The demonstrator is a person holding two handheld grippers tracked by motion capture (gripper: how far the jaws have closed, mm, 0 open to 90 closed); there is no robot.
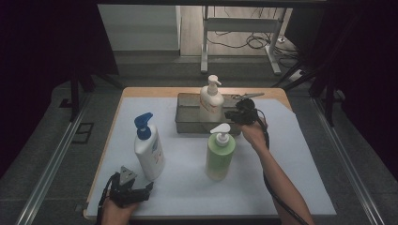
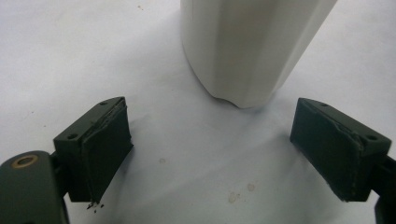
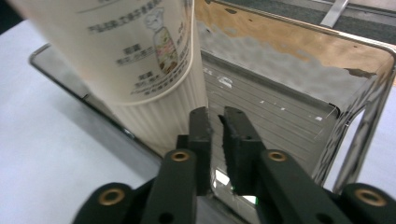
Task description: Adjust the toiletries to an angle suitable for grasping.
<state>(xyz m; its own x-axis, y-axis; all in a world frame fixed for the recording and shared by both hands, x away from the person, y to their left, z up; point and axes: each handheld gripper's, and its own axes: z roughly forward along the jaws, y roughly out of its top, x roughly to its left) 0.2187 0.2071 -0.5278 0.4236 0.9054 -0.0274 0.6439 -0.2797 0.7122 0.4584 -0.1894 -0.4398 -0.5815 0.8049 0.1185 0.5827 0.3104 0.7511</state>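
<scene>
pale matte sheeting (image 1: 281,187) covers the wooden table, ringed by dark curtains. on it, a shallow rectangular brushed-metal tray (image 1: 187,123) with mottled, reflective walls holds a cream ribbed plastic pump bottle (image 1: 210,102) standing upright. the right gripper (image 3: 217,122) hangs over the tray's near rim just beside that bottle, its two black jaws drawn nearly together with nothing between them. nearer, a green pump bottle (image 1: 219,153) and a white bottle with a blue pump (image 1: 148,149) stand on the sheet. the left gripper (image 2: 210,144), jaws wide apart and empty, rests low just before the white bottle's smooth base.
</scene>
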